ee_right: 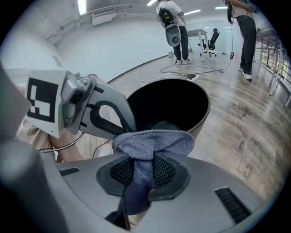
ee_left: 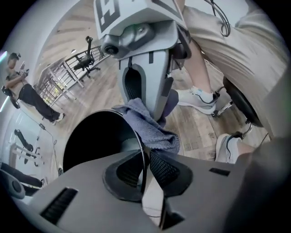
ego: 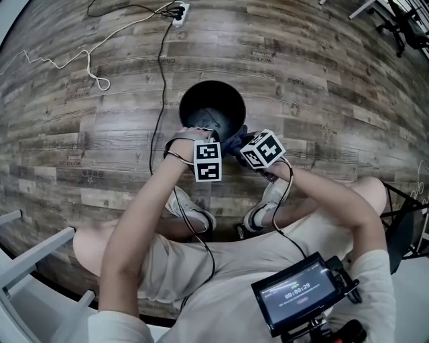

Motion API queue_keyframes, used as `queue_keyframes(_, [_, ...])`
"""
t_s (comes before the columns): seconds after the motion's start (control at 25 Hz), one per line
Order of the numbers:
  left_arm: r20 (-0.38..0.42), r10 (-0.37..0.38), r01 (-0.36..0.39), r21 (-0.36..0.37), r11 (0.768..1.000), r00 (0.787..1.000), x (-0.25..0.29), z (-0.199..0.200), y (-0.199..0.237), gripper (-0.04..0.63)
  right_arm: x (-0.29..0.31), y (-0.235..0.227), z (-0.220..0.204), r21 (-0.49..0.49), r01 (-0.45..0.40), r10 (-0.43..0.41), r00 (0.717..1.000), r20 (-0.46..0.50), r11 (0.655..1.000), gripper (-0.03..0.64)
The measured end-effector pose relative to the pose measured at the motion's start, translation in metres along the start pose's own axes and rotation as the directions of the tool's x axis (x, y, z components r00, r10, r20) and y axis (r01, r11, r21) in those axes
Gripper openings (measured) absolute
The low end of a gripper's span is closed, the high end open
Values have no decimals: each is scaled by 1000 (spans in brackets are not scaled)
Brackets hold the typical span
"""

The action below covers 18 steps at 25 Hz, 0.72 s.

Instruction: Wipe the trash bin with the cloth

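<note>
A black round trash bin (ego: 184, 100) stands on the wood floor in front of my feet. My left gripper (ego: 201, 132) is shut on the bin's near rim; in the left gripper view the thin rim (ee_left: 137, 136) runs between its pads (ee_left: 144, 170). My right gripper (ego: 236, 141) is shut on a blue-grey cloth (ego: 231, 143). In the right gripper view the cloth (ee_right: 152, 142) bunches out of the jaws (ee_right: 143, 170) and lies over the bin's near edge (ee_right: 202, 113), right beside the left gripper (ee_right: 122, 127). The left gripper view shows the cloth (ee_left: 152, 127) draped on the rim.
A power strip (ego: 177, 10) with black and white cables (ego: 90, 63) lies on the floor beyond the bin. My two shoes (ego: 194, 213) rest just behind it. A chair (ego: 402, 221) stands at my right. People (ee_right: 175, 25) stand far off by desks.
</note>
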<state>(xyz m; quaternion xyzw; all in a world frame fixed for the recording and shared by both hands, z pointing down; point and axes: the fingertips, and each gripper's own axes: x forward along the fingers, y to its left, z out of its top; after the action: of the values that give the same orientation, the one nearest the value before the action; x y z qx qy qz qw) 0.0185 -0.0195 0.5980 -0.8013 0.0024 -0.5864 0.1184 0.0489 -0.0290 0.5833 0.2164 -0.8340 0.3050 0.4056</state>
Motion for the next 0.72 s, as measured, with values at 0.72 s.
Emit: queue_keyframes(0.72, [8, 20, -20, -26, 999, 1000, 6, 3, 1, 51, 172, -60, -95, 66, 128, -123, 989, -83, 990, 80])
